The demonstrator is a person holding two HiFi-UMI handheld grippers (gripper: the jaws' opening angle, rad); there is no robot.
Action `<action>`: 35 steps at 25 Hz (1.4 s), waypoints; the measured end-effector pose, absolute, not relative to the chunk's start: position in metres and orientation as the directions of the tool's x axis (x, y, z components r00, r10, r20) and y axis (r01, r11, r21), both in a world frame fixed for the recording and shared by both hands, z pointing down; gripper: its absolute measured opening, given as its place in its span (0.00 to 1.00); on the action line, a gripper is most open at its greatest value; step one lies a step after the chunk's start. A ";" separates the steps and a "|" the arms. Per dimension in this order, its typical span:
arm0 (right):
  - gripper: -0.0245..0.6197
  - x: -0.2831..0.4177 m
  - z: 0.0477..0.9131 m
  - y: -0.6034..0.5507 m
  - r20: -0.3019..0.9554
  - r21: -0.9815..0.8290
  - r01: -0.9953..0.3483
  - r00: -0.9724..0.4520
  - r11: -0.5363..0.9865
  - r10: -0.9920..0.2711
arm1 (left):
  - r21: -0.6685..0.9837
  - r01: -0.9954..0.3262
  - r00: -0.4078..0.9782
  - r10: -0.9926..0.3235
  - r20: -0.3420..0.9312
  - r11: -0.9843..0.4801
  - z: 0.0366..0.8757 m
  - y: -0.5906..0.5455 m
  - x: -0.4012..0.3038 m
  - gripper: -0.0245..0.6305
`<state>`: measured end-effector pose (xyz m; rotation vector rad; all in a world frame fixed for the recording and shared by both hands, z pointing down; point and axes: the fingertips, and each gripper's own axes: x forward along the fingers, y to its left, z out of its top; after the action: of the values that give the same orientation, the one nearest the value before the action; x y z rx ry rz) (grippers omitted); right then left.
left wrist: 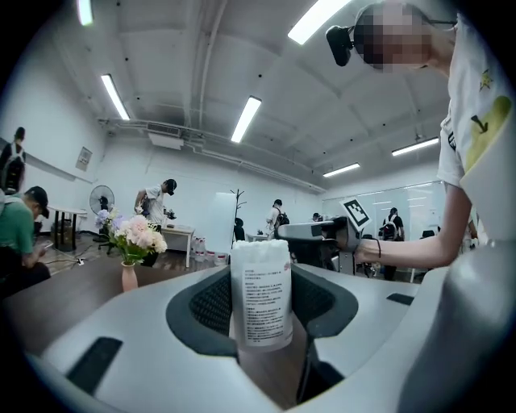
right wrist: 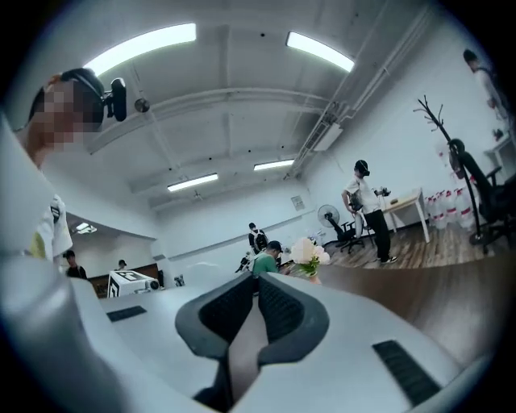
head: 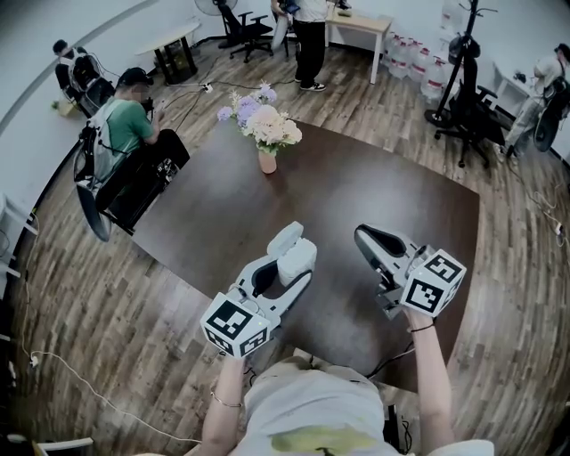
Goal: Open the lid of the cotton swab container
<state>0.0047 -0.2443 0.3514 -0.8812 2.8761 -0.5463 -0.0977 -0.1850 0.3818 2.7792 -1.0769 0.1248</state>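
My left gripper [head: 298, 254] [left wrist: 260, 300] is shut on the cotton swab container [left wrist: 260, 294], a tall clear tube with a white printed label. The tube stands upright between the pads, and its top looks white and bumpy. From these views I cannot tell whether a lid sits on it. In the head view the container [head: 296, 258] shows as a white shape at the left jaws' tip, above the near part of the table. My right gripper [head: 367, 239] [right wrist: 256, 310] hovers to the right of it, apart, jaws shut with nothing visible between them.
A dark brown table [head: 356, 187] carries a vase of flowers [head: 267, 134] at its far side. A person in a green shirt [head: 125, 125] sits at the table's left. Office chairs [head: 468, 125], a desk [head: 356, 27] and standing people are farther back on the wooden floor.
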 end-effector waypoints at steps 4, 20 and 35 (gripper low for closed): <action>0.08 0.016 0.352 -0.241 0.031 -0.269 -0.611 -0.778 0.744 -0.628 | 0.119 -0.717 0.697 -0.706 0.122 -0.687 0.378 -0.189 -0.108 0.35; 0.07 0.051 0.365 -0.241 0.006 -0.276 -0.731 -0.651 0.625 -0.759 | 0.115 -0.780 0.625 -0.773 0.103 -0.615 0.377 -0.195 -0.128 0.35; 0.07 0.052 0.366 -0.239 -0.011 -0.241 -0.753 -0.628 0.612 -0.778 | 0.109 -0.780 0.625 -0.773 0.105 -0.616 0.376 -0.196 -0.128 0.35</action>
<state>0.0523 -0.2392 0.3663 -1.2951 2.7165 -0.3246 -0.1279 -0.1958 0.3764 2.7003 -1.2989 0.0708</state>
